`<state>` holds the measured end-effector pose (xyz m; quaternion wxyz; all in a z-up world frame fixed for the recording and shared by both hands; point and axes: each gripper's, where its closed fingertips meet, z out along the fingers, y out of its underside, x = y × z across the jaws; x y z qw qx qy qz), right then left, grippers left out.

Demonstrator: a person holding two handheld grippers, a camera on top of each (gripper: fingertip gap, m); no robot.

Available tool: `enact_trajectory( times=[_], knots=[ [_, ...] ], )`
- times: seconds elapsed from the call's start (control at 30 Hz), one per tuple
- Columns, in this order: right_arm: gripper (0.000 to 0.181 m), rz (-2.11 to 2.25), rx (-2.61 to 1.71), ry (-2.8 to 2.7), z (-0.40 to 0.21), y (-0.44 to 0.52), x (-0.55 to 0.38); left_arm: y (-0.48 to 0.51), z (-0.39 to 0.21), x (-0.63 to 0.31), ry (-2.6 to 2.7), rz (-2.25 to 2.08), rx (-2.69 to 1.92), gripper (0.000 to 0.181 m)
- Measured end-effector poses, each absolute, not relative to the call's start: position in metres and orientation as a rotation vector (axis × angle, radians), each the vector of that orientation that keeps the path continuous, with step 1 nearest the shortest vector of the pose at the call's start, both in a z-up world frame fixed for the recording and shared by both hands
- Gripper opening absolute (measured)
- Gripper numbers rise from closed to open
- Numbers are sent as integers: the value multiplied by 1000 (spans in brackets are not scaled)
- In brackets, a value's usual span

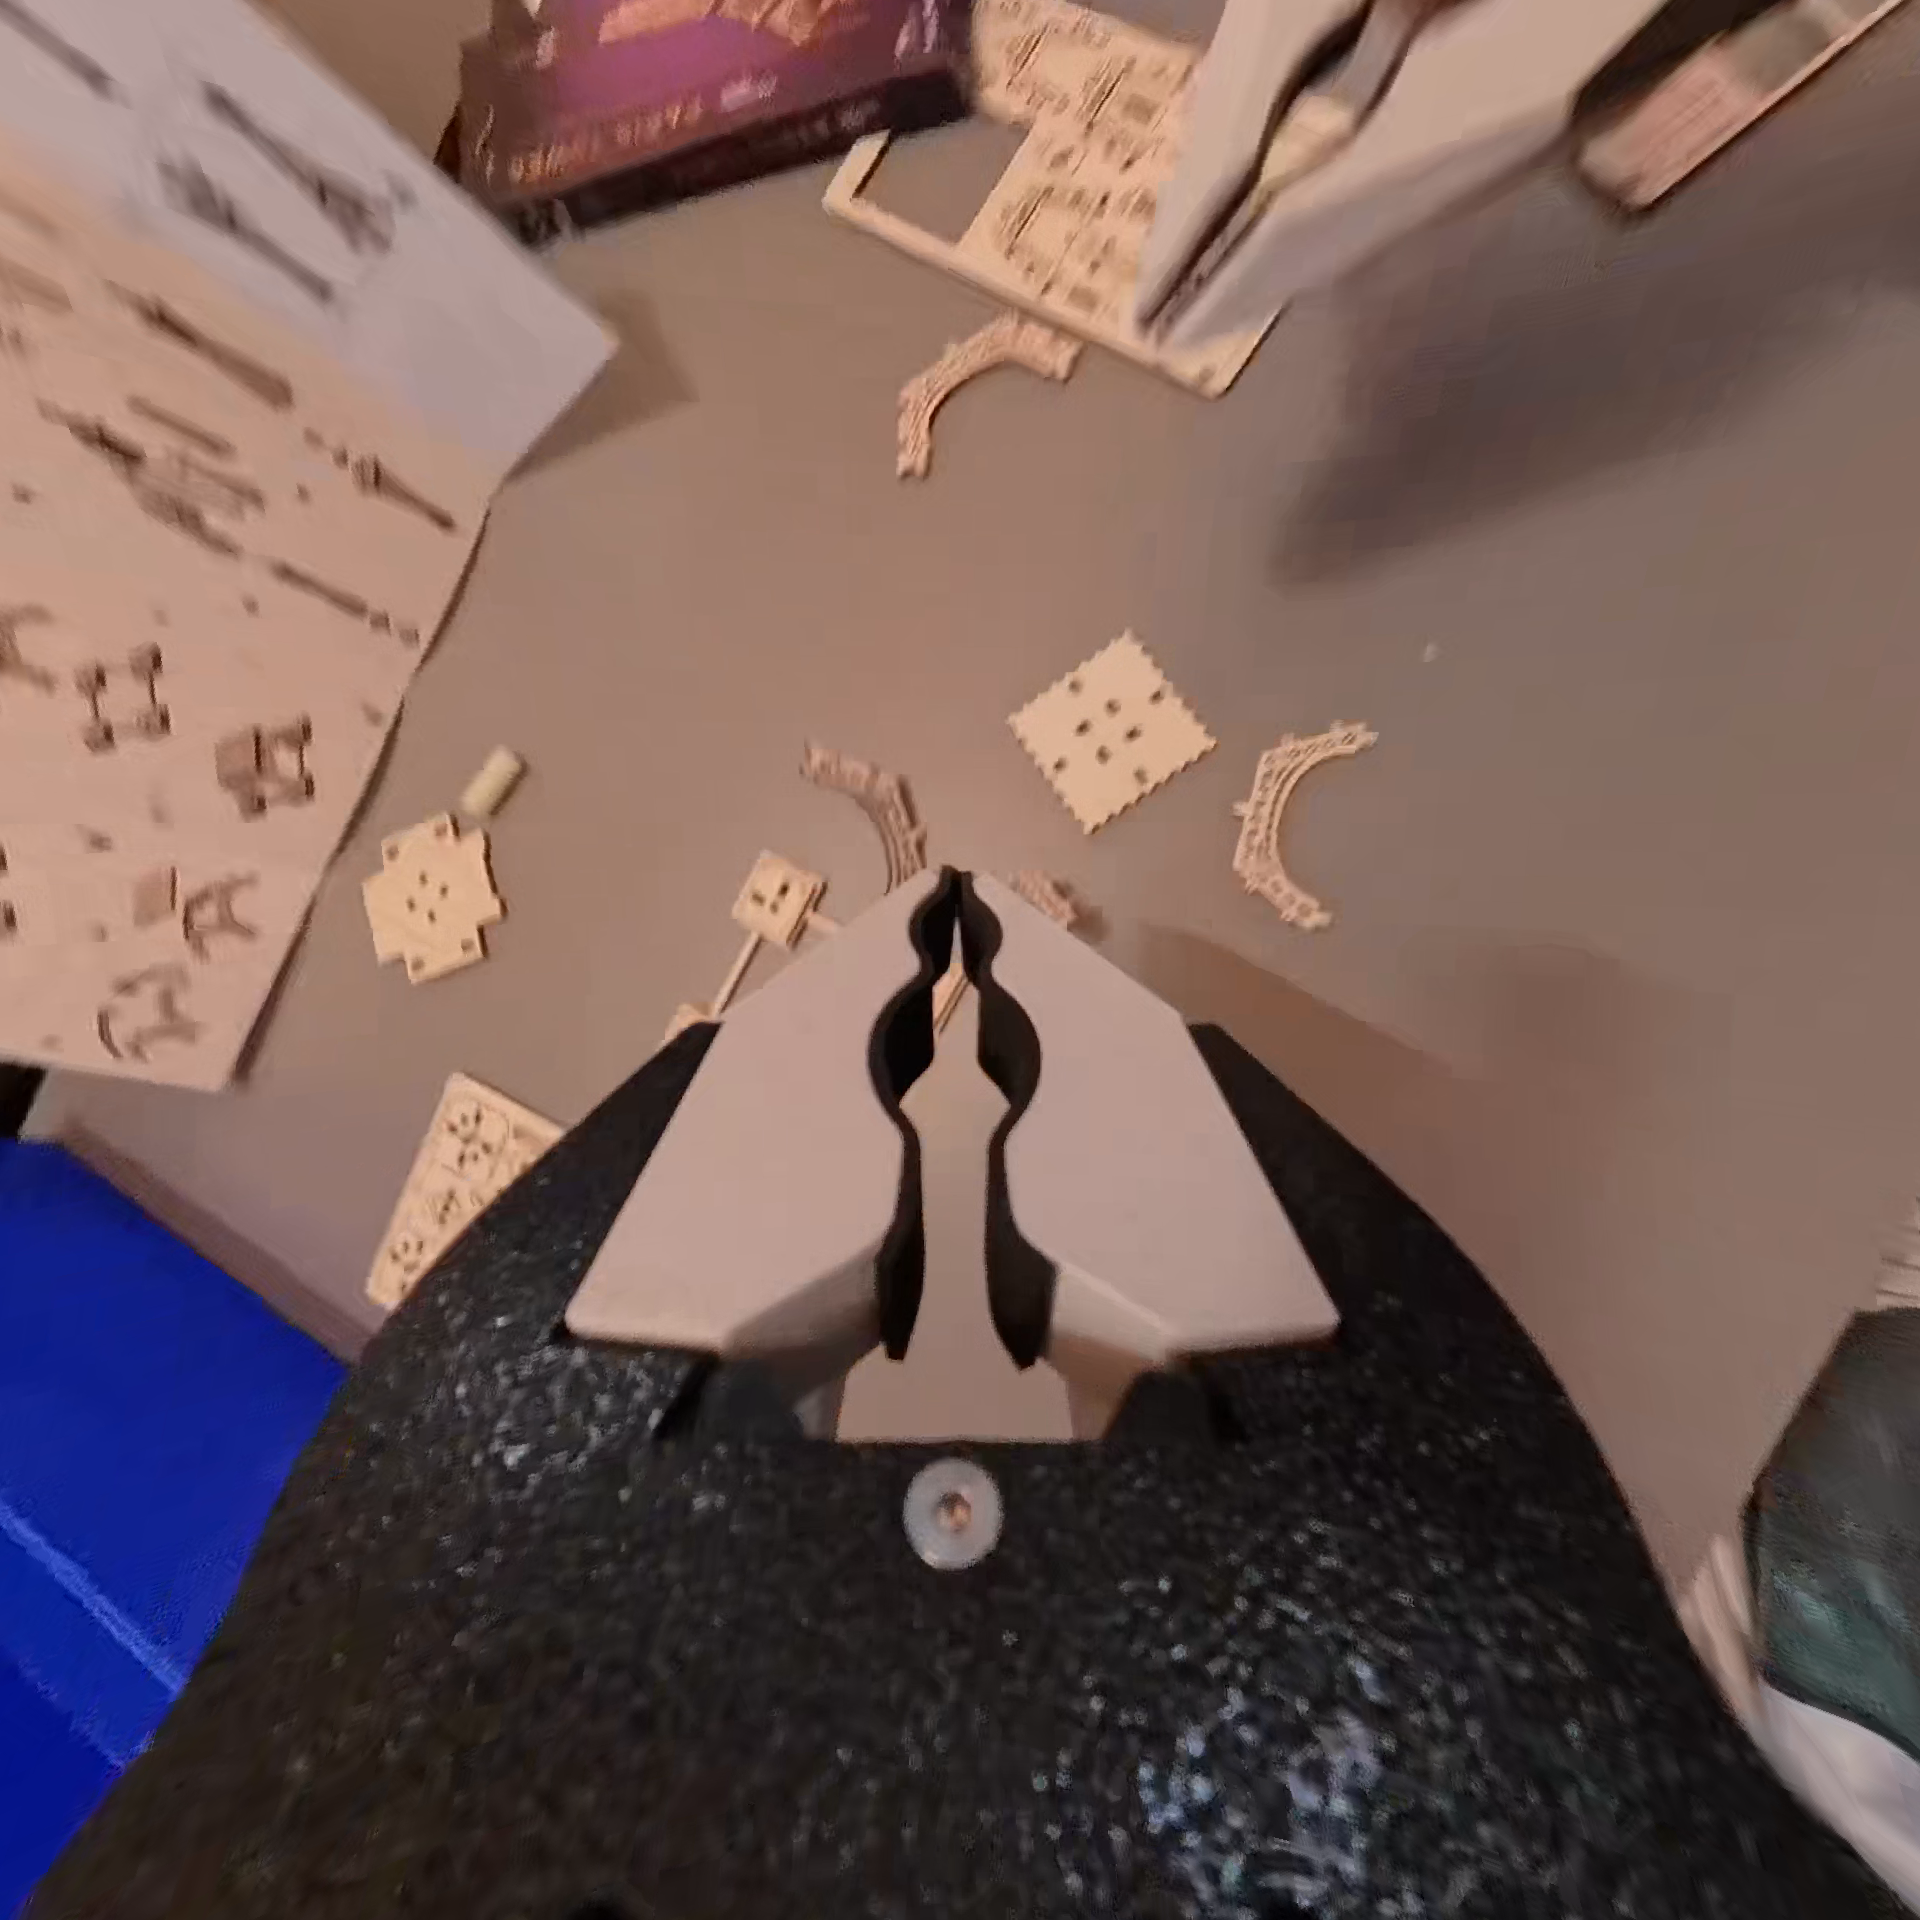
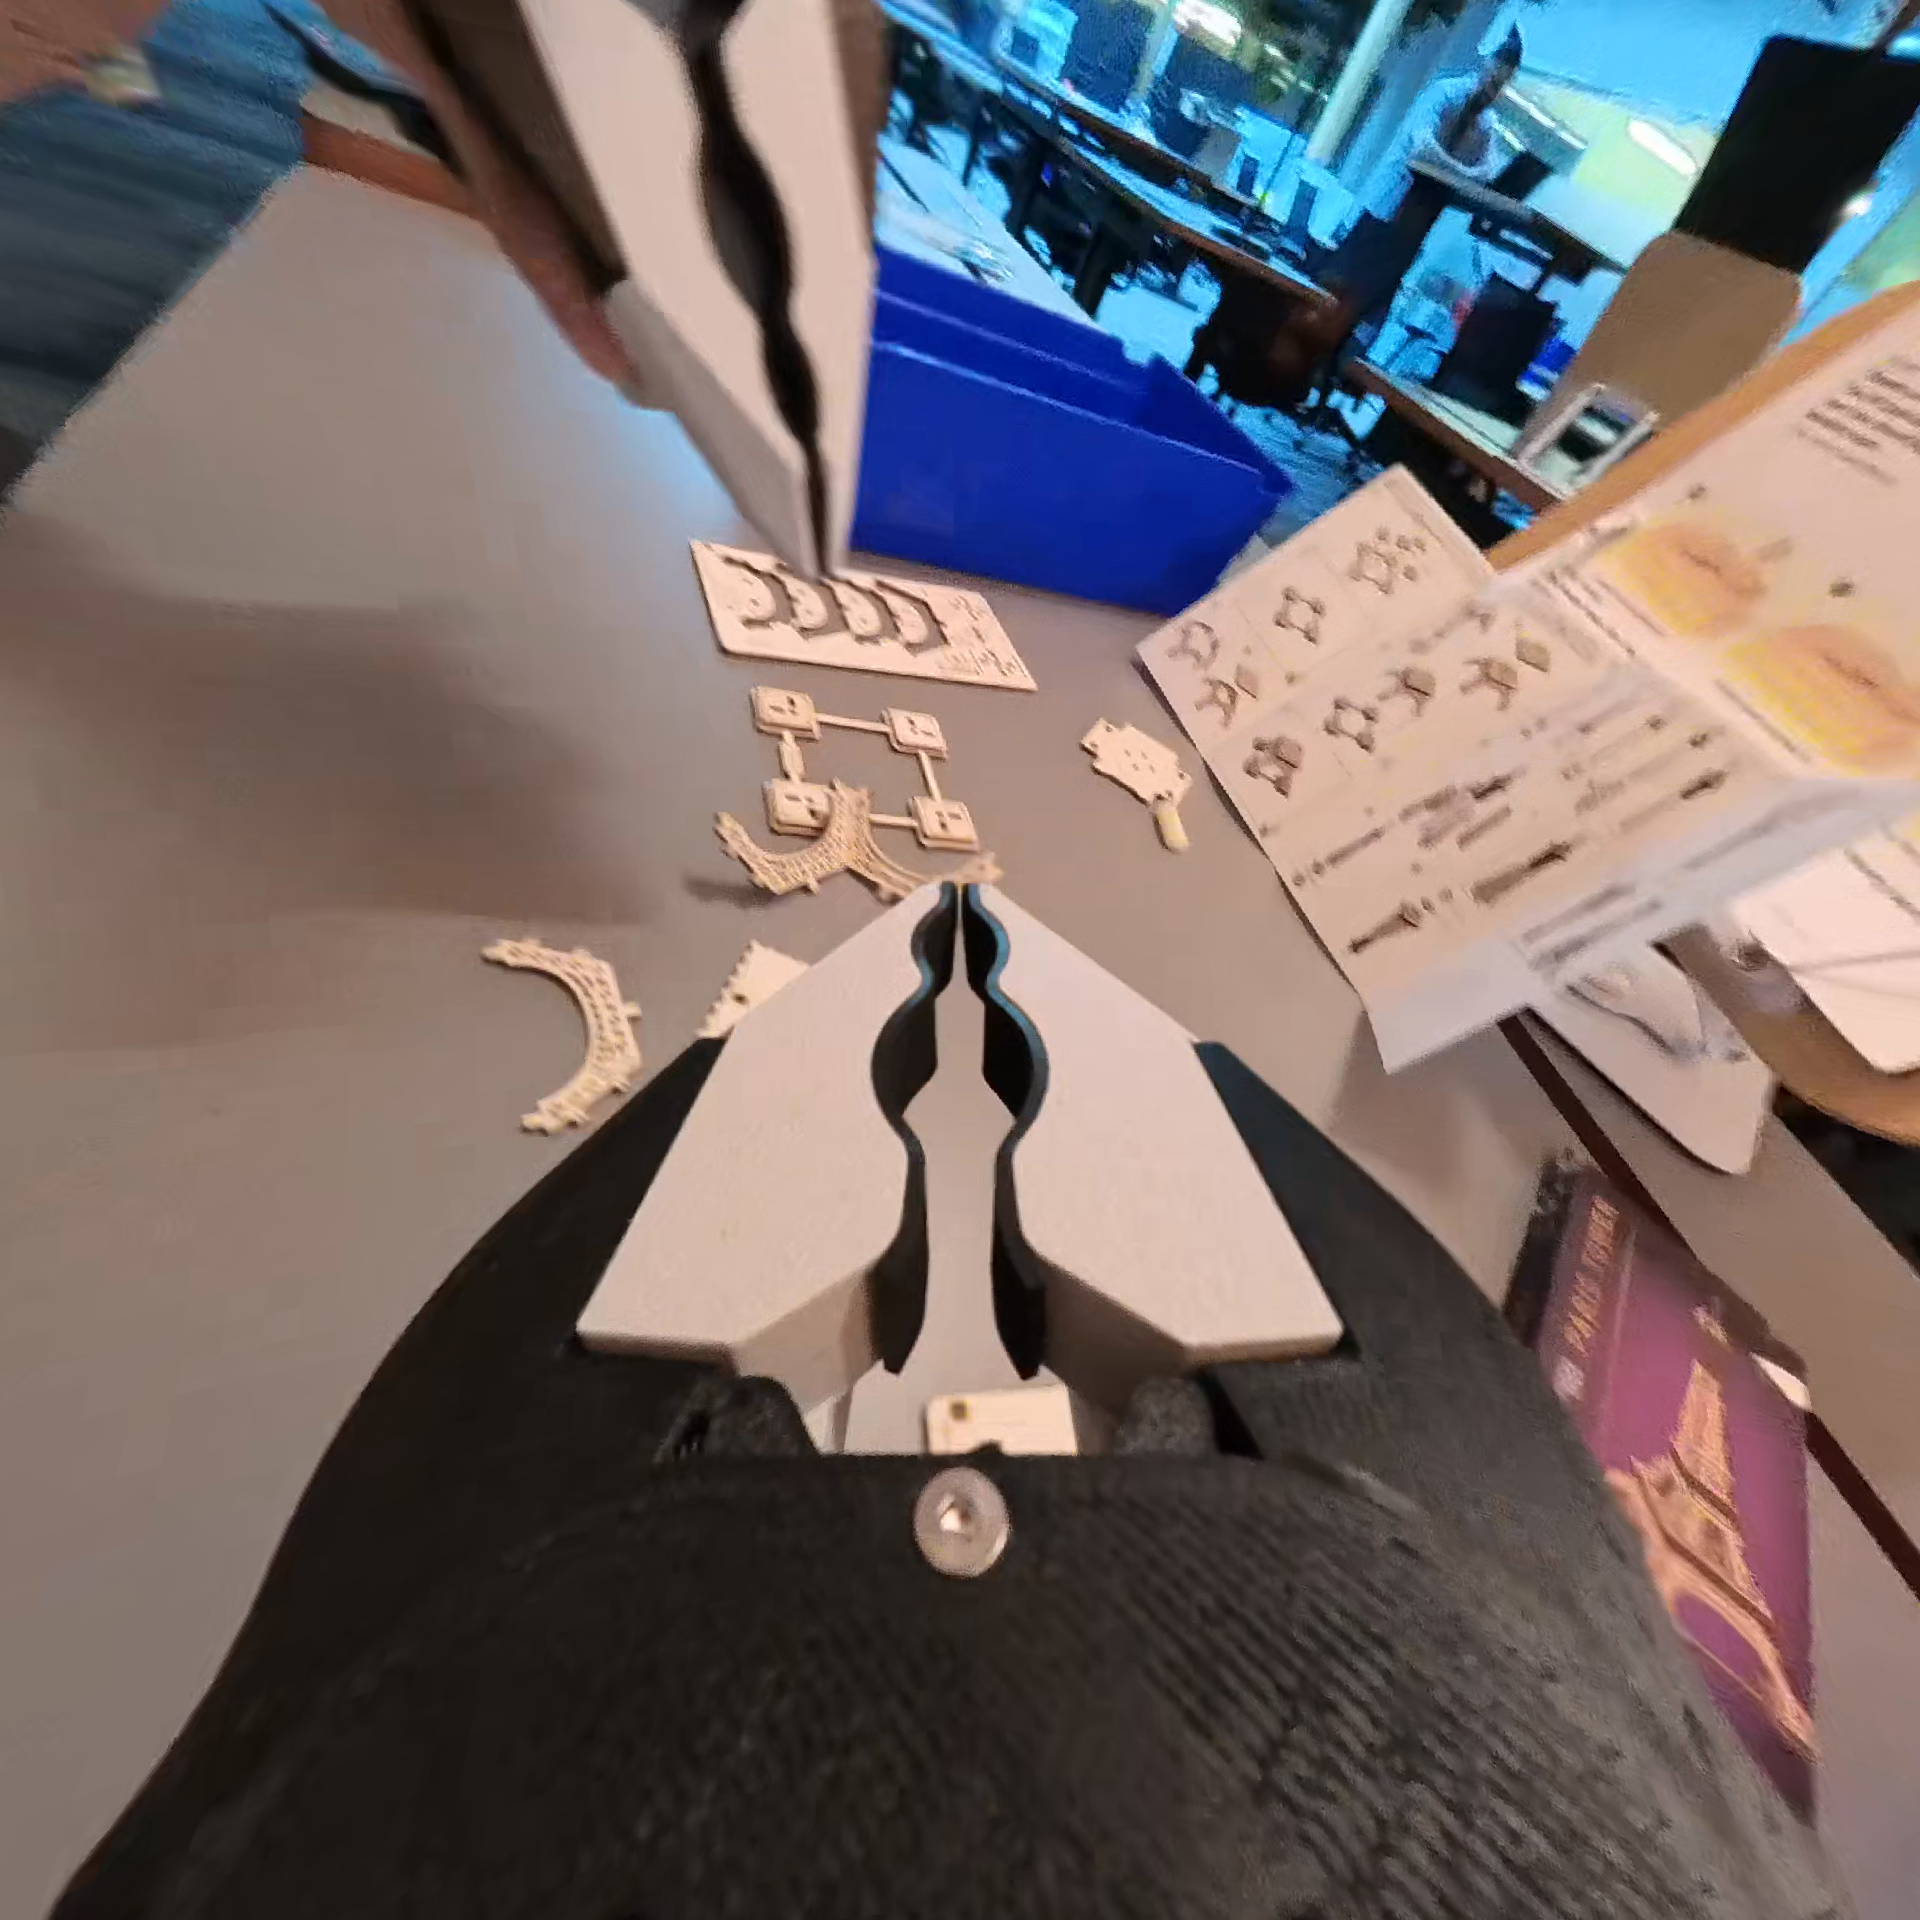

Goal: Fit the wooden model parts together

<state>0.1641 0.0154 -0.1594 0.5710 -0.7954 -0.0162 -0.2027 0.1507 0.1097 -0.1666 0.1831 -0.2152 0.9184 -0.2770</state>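
Observation:
Loose wooden parts lie on the grey table (image 1: 1039, 540). In the left wrist view there is a square plate with holes (image 1: 1112, 732), three arch pieces (image 1: 1294, 831) (image 1: 883, 821) (image 1: 966, 390), a cross-shaped plate (image 1: 431, 914) and a square frame with four pads (image 1: 779, 899). My left gripper (image 1: 958, 883) is shut and empty above the frame. My right gripper (image 2: 958, 891) is shut and empty, just short of two stacked arches (image 2: 810, 847) on the frame (image 2: 862, 769). Another arch (image 2: 582, 1029) lies to its left.
An instruction sheet (image 1: 208, 520) (image 2: 1507, 727) lies beside the parts. A purple box (image 1: 707, 94) (image 2: 1683, 1455), punched part sheets (image 1: 1070, 187) (image 2: 862, 618) and a blue bin (image 2: 1039, 457) ring the work area. A small peg (image 1: 494, 795) lies near the cross plate (image 2: 1132, 769).

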Motion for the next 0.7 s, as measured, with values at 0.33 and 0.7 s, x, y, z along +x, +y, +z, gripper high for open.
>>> enact_trajectory(
  times=[0.33,0.7],
  knots=[
    [14,-738,-1957,197,-176,-26,224,136,-204,137,2453,-974,-787,8],
    [13,-908,-1935,205,-177,-37,237,146,-227,145,2445,-965,-832,20]
  ],
)
